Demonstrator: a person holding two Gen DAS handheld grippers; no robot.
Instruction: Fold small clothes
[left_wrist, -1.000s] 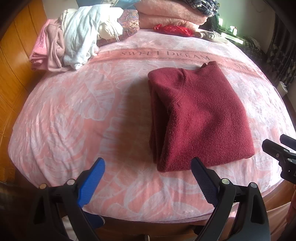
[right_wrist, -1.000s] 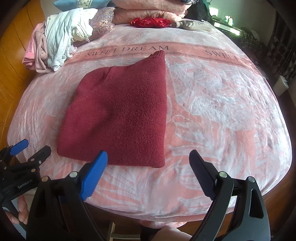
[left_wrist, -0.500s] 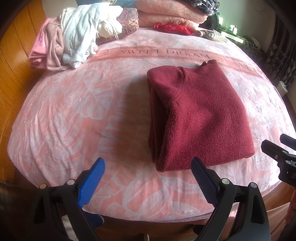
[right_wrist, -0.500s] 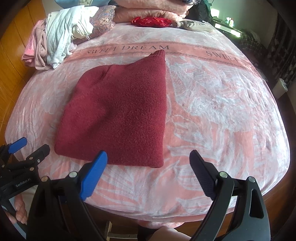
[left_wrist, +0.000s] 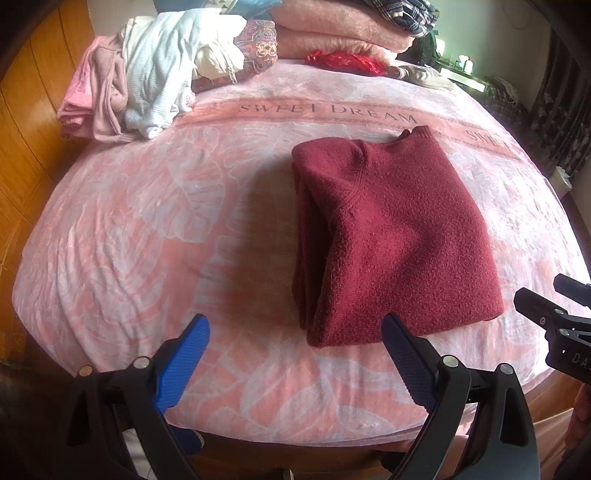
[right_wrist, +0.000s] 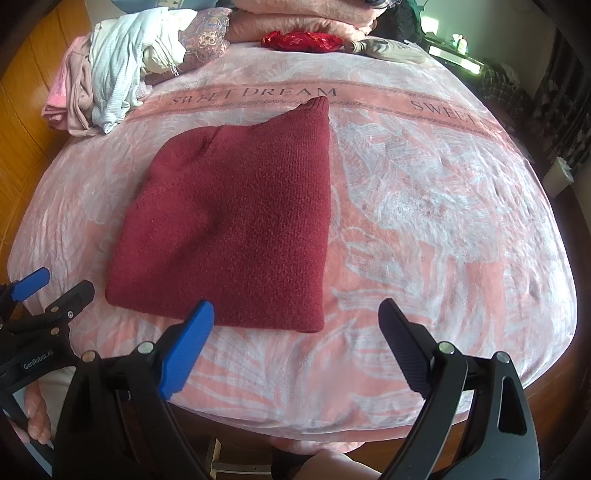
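Note:
A dark red knitted sweater (left_wrist: 391, 236) lies folded flat on the pink bed cover (left_wrist: 147, 221); it also shows in the right wrist view (right_wrist: 236, 229). My left gripper (left_wrist: 295, 332) is open and empty, above the near edge of the bed, just in front of the sweater's near left corner. My right gripper (right_wrist: 295, 317) is open and empty, in front of the sweater's near right corner. Each gripper shows at the edge of the other's view: the right gripper (left_wrist: 554, 317) and the left gripper (right_wrist: 44, 295).
A pile of loose pale clothes (left_wrist: 147, 88) lies at the far left of the bed. Folded pink blankets (left_wrist: 340, 33) and a red cloth (left_wrist: 343, 61) lie at the far end. A wooden wall (left_wrist: 22, 129) stands on the left. The cover reads "SWEET DREAM".
Both grippers have edged slightly forward toward the sweater. The sweater has not moved and both grippers stay open.

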